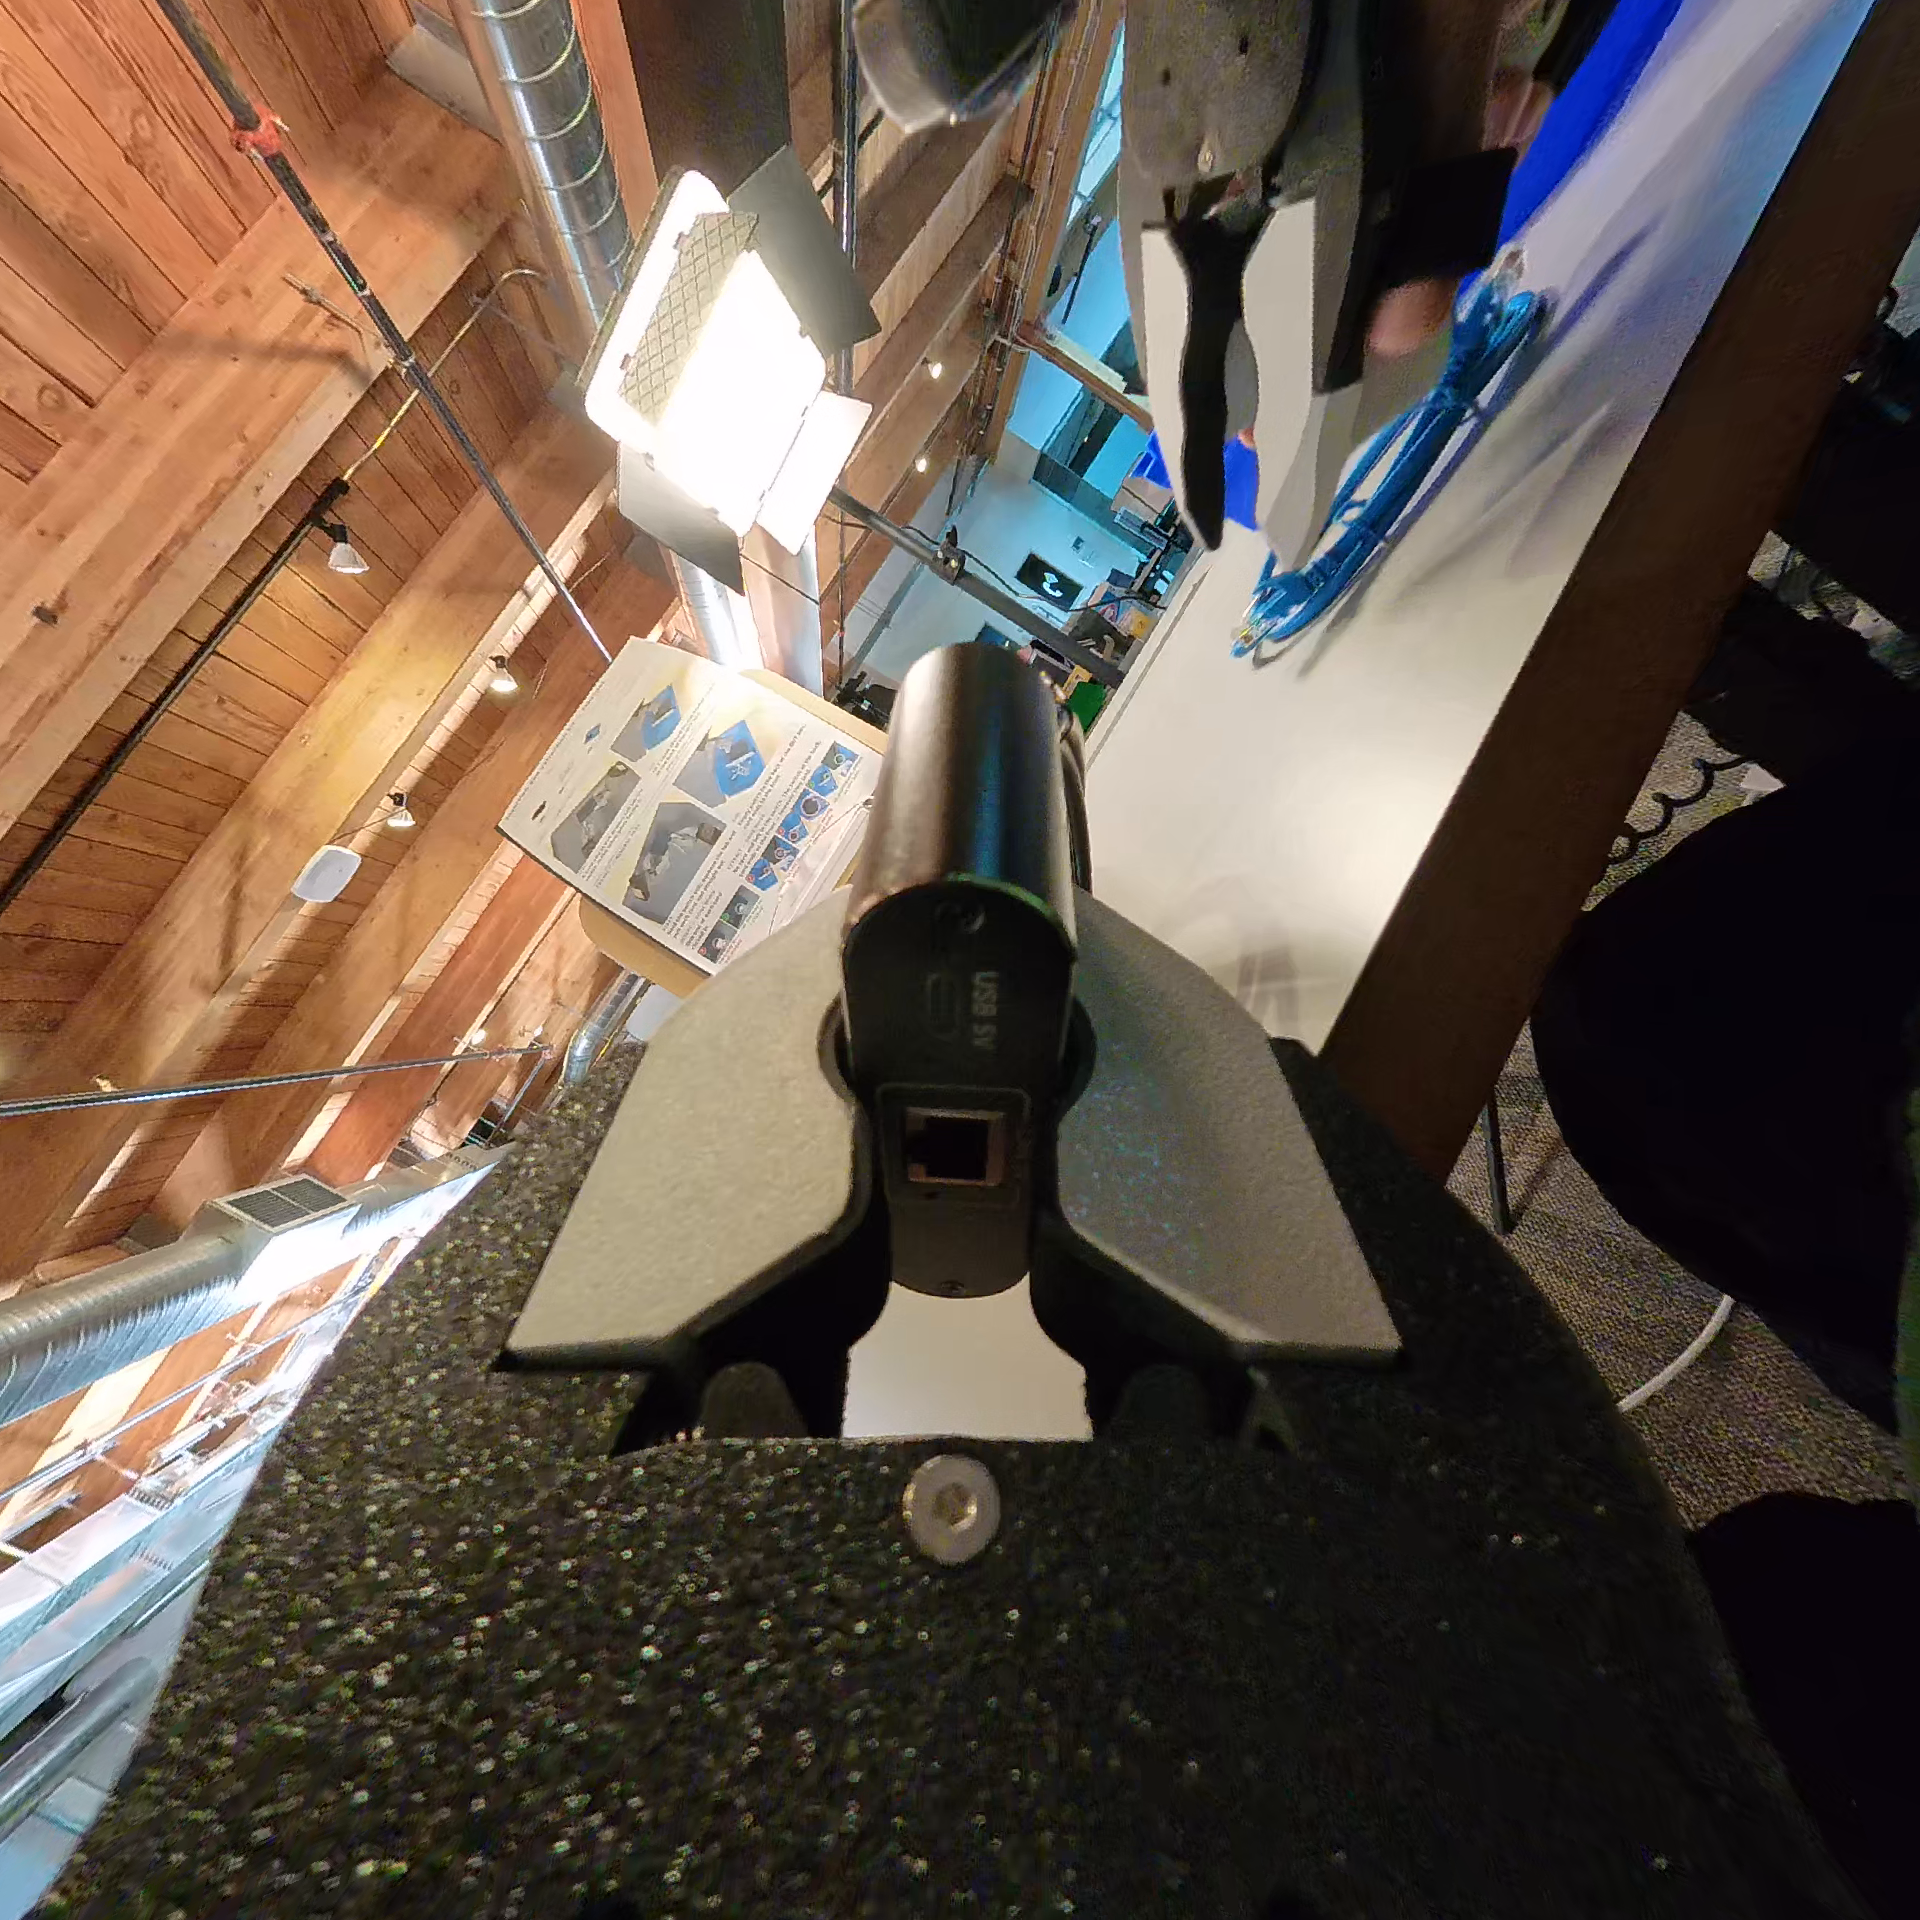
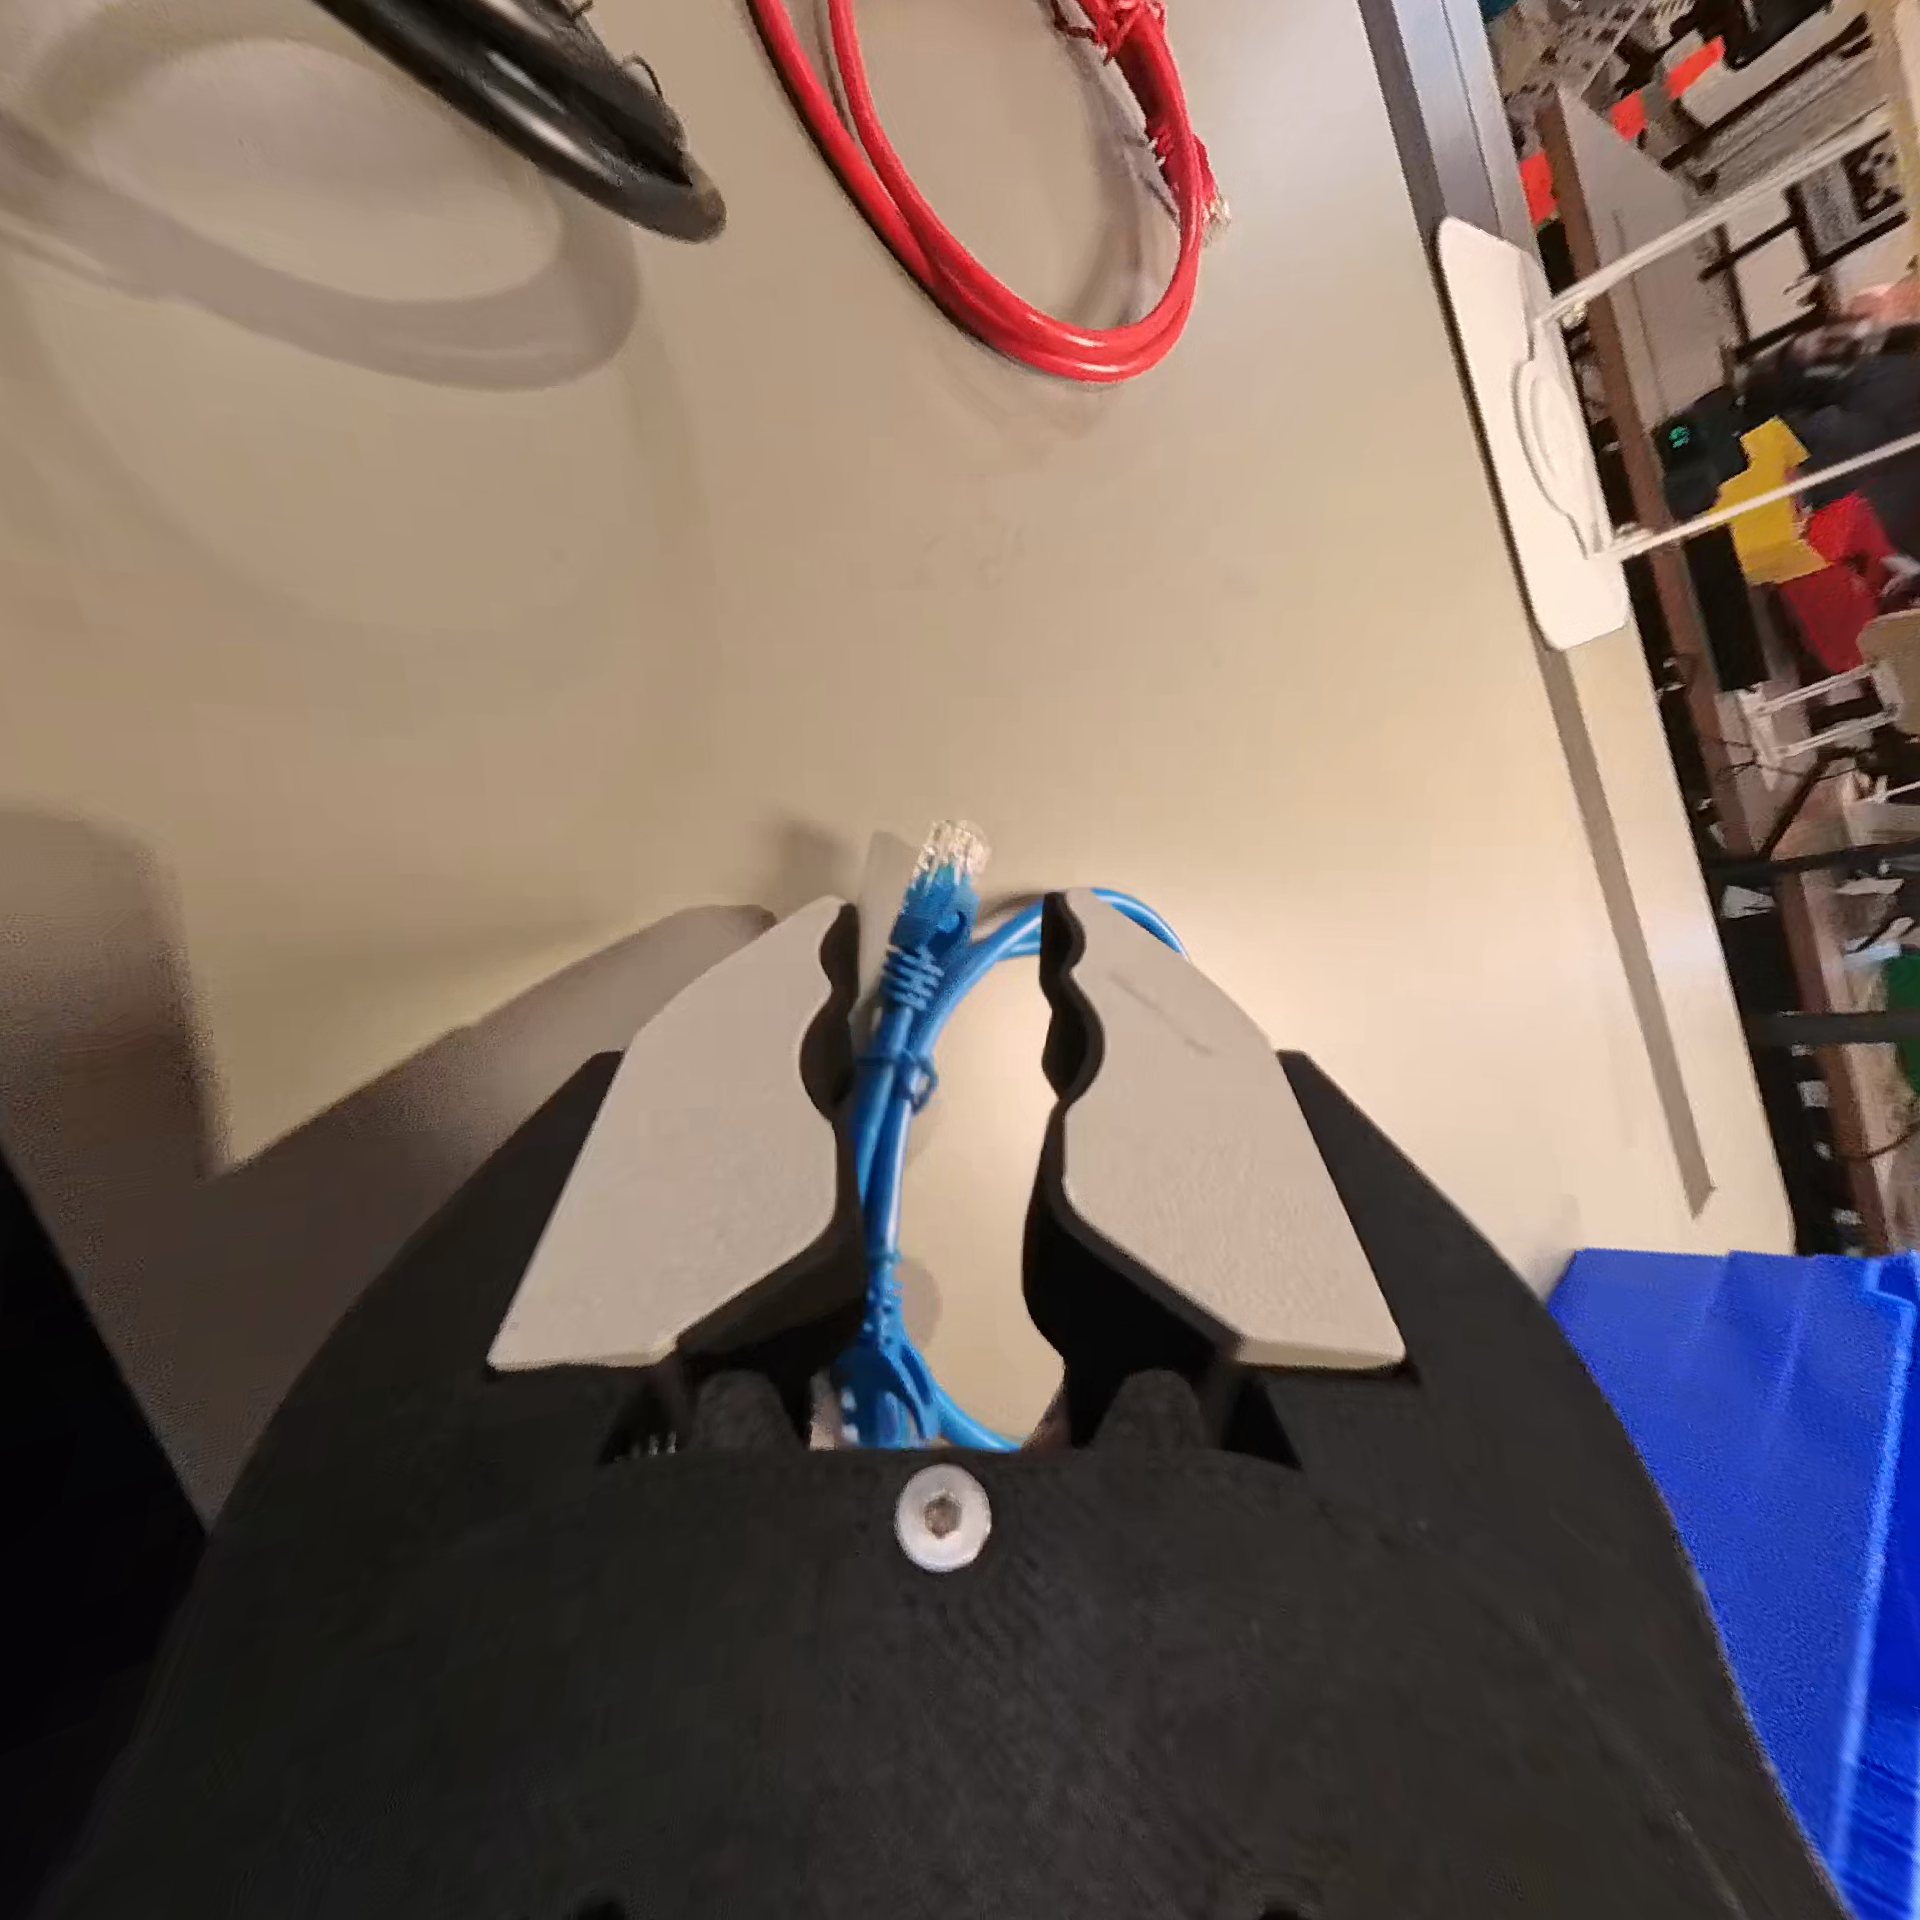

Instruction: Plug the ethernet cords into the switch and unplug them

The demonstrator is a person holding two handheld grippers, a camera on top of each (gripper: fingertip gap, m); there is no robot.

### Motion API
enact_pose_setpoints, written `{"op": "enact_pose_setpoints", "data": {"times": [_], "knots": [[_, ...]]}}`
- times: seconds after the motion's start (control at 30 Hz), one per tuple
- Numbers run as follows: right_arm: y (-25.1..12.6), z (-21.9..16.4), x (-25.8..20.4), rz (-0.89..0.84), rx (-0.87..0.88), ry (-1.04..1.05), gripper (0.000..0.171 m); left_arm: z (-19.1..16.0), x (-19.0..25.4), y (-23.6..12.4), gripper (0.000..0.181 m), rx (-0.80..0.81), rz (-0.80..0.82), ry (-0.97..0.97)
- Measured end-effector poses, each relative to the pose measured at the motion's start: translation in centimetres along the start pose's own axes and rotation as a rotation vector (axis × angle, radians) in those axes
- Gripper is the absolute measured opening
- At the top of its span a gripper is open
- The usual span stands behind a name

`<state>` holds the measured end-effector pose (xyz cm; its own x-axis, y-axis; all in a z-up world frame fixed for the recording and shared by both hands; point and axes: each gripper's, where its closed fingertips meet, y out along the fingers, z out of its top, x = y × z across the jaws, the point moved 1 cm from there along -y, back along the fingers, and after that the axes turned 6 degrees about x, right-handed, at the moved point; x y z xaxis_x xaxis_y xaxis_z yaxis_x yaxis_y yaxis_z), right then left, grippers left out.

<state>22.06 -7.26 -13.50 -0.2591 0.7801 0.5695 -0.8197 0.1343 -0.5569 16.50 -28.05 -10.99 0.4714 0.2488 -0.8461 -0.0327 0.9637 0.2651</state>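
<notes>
The left gripper [image 1: 956, 1039] is pinching the black switch [image 1: 961, 997] between its fingers, lifted off the table [image 1: 1299, 790]. The switch's long axis is running straight away along the fingers, and its end with one open port [image 1: 948, 1145] is facing back at the camera. The right gripper [image 2: 940, 914] is standing spread over the blue cord [image 2: 894, 1091], which is lying coiled on the table between the fingers, close against the left one; whether they are touching I cannot tell. Its clear plug [image 2: 951, 847] is pointing forward past the fingertips. A red cord [image 2: 997, 260] is lying well beyond
</notes>
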Motion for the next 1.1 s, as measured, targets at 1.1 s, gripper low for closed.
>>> {"op": "enact_pose_setpoints", "data": {"times": [1.1], "knots": [[-2.7, 7.2, -13.8, 0.292, 0.364, -0.624, 0.017, 1.9, 2.3, 0.1, 0.031, 0.075, -0.074, 0.138]]}}
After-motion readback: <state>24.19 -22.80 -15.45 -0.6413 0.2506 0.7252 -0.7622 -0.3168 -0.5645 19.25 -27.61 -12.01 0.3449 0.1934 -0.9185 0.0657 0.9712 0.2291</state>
